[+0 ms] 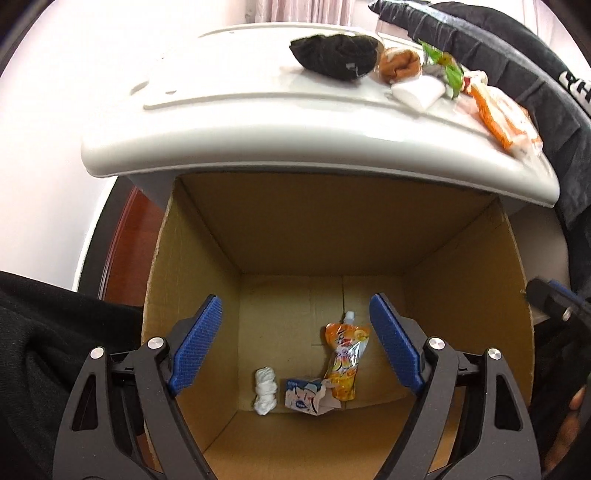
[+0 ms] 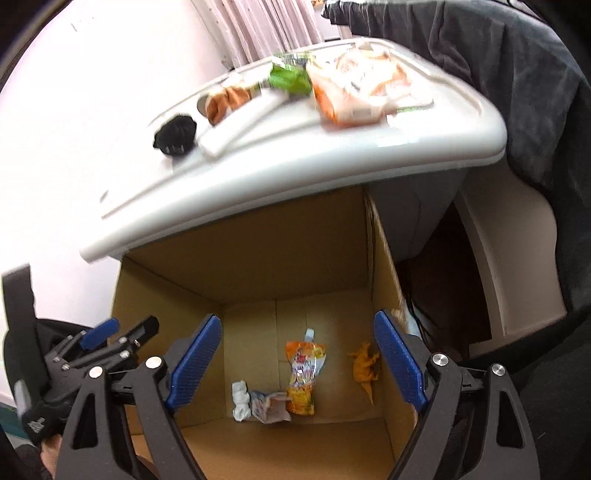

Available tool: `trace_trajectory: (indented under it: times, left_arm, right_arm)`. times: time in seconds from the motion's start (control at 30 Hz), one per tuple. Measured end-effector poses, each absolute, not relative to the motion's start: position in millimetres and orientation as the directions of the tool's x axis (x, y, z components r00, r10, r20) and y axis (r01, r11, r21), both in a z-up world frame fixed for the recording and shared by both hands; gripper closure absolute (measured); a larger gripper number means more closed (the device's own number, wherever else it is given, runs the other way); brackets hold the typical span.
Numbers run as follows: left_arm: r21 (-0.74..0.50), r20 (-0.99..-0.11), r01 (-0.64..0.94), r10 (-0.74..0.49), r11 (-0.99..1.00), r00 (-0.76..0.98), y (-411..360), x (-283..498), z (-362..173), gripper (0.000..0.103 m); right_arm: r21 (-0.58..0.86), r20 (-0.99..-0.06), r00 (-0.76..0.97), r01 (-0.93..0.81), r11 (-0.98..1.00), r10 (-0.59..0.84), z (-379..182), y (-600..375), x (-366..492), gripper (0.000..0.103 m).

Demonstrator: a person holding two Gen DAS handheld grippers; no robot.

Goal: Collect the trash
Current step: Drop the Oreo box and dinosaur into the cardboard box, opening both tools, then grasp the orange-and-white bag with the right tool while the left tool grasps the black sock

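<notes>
An open cardboard box [image 1: 465,295] stands under the edge of a white table [image 1: 229,147]. On its floor lie a crumpled white tissue [image 1: 265,391], a blue-and-white carton [image 1: 304,397] and an orange drink pouch [image 1: 343,360]. The right wrist view also shows an orange toy dinosaur [image 2: 365,369] beside the pouch [image 2: 303,376]. My left gripper [image 1: 297,343] hangs open above the box with nothing between its blue pads. Beside it, my right gripper [image 2: 297,354] is also open and empty over the box. On the table lie a green wrapper [image 1: 445,64] and an orange-and-white snack bag [image 1: 506,114].
Also on the table are a black bundle [image 1: 334,55], an orange-brown cloth lump [image 1: 400,62] and a white tissue pack [image 1: 417,92]. Dark clothing [image 2: 517,92] hangs behind and to the right of the table. A pale wall and a curtain [image 2: 266,29] stand behind.
</notes>
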State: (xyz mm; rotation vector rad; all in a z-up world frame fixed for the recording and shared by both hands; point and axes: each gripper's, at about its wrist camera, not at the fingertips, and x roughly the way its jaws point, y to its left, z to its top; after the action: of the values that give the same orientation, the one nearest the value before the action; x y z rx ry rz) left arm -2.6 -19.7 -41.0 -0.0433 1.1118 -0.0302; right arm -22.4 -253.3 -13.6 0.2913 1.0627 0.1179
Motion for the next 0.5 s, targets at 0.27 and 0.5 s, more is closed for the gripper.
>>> trace_trajectory:
  times: [0.27, 0.5]
  left_arm:
    - [-0.021, -0.852, 0.016, -0.026, 1.000, 0.522, -34, -4, -28, 0.023]
    - [0.007, -0.846, 0.054, -0.023, 0.998, 0.533, -35, -4, -29, 0.023]
  right_arm:
    - [0.212, -0.783, 0.611, 0.085, 0.973, 0.117, 37, -300, 36, 0.017]
    - [0.125, -0.745, 0.666, 0.093, 0.988, 0.031, 53, -317, 89, 0.013]
